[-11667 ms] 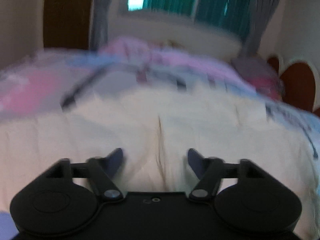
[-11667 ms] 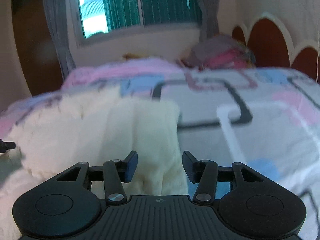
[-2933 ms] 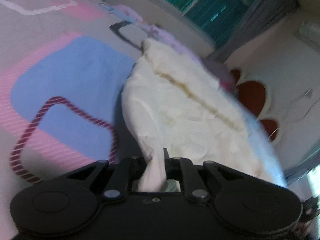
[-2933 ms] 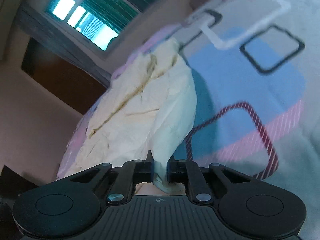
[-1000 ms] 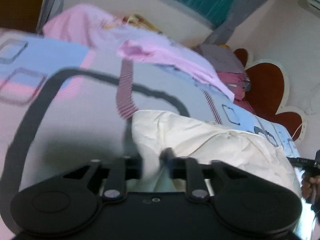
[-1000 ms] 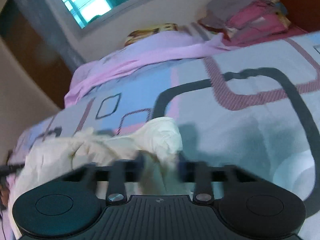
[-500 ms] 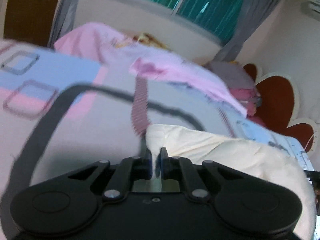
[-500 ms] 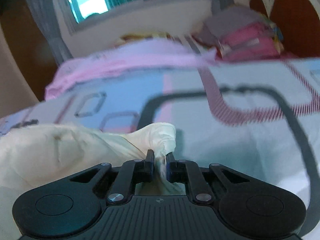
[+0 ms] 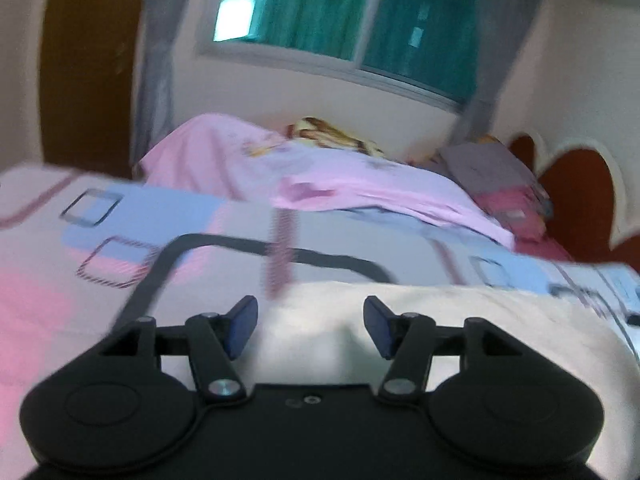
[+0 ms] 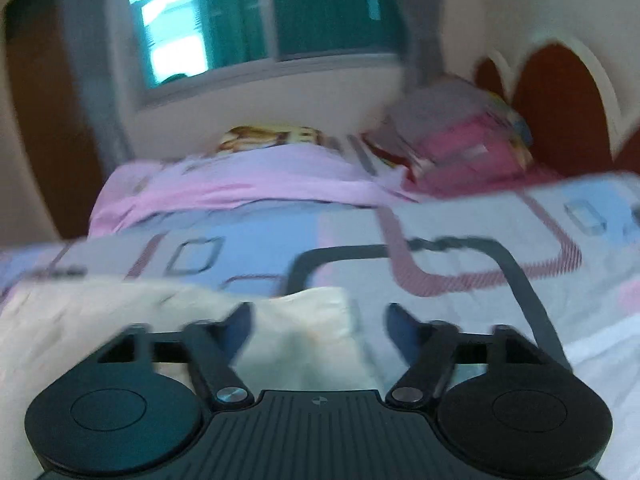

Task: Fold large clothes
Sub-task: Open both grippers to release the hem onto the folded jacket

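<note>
A cream-white garment (image 9: 460, 320) lies flat on the patterned bedspread (image 9: 120, 240). In the left wrist view my left gripper (image 9: 310, 326) is open and empty over the garment's far left corner. In the right wrist view the garment (image 10: 120, 320) spreads to the left, and its far right corner lies under my right gripper (image 10: 318, 326), which is open and empty. Both views are blurred by motion.
A pink sheet (image 9: 340, 176) is bunched at the far side of the bed. A stack of folded grey and pink clothes (image 10: 460, 132) sits by the red headboard (image 10: 560, 100). A window with green curtains (image 9: 340, 12) is behind.
Both grippers were shut on the garment's corners half a second ago; both have opened and let go, and the garment now lies on the bed.
</note>
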A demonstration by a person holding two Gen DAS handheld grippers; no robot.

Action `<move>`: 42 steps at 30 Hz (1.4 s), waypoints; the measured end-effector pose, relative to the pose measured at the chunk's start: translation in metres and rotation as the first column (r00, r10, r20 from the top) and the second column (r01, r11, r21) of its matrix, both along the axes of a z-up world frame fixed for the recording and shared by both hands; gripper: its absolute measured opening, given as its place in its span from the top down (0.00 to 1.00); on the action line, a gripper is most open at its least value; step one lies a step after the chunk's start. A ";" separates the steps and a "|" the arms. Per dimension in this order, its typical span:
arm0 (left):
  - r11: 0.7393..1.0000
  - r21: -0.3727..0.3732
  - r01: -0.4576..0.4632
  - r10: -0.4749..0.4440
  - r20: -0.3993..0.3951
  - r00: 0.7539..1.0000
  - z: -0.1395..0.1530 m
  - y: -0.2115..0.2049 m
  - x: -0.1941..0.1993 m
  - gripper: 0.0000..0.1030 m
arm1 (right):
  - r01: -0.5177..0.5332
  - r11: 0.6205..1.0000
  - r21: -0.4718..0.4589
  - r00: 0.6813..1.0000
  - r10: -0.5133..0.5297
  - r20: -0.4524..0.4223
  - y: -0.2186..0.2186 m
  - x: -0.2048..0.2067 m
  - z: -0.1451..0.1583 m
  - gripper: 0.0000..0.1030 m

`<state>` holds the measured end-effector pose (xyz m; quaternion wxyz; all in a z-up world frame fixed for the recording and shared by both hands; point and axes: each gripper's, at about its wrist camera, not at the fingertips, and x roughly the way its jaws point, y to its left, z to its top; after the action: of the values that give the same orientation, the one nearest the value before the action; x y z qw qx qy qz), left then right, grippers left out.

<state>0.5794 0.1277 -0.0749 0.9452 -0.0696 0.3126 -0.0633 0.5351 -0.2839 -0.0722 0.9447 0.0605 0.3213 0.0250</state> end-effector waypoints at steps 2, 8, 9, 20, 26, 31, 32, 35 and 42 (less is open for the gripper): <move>0.998 0.008 0.059 -0.059 -0.007 0.998 0.005 -0.041 -0.011 0.45 | -0.045 0.999 -0.010 0.999 0.045 0.007 0.033 -0.005 0.005 0.36; 0.983 0.055 0.177 -0.175 -0.037 0.984 -0.004 -0.130 -0.023 0.45 | -0.153 0.987 -0.044 0.988 0.152 -0.027 0.108 -0.001 -0.005 0.36; 0.979 0.079 0.186 -0.183 -0.047 0.982 -0.011 -0.140 -0.021 0.45 | -0.155 0.986 -0.062 0.987 0.153 -0.043 0.116 0.001 -0.012 0.36; 0.973 0.165 0.159 -0.139 -0.126 0.982 -0.062 -0.154 -0.006 0.43 | -0.150 0.982 -0.118 0.978 0.130 -0.162 0.121 0.030 -0.071 0.36; 0.969 0.193 0.151 -0.132 -0.109 0.985 -0.035 -0.158 -0.031 0.45 | -0.128 0.987 -0.097 0.987 0.117 -0.112 0.117 0.006 -0.041 0.36; 0.963 0.212 0.166 -0.155 -0.070 0.985 -0.018 -0.174 -0.084 0.45 | -0.151 0.984 -0.092 0.984 0.141 -0.109 0.122 -0.041 -0.025 0.36; 0.963 0.211 0.166 -0.155 -0.065 0.986 -0.018 -0.178 -0.096 0.45 | -0.148 0.985 -0.094 0.984 0.137 -0.112 0.124 -0.050 -0.026 0.36; 0.957 0.236 0.170 -0.155 -0.080 0.985 -0.026 -0.187 -0.113 0.45 | -0.152 0.981 -0.120 0.981 0.135 -0.136 0.131 -0.068 -0.034 0.36; 0.943 0.285 0.172 -0.145 -0.113 0.983 -0.056 -0.194 -0.104 0.42 | -0.155 0.976 -0.156 0.978 0.129 -0.163 0.137 -0.068 -0.064 0.35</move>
<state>0.4752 -0.0665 -0.1305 0.9217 0.0940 0.3657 -0.0890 0.4668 -0.1470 -0.1363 0.9150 -0.0406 0.3968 0.0609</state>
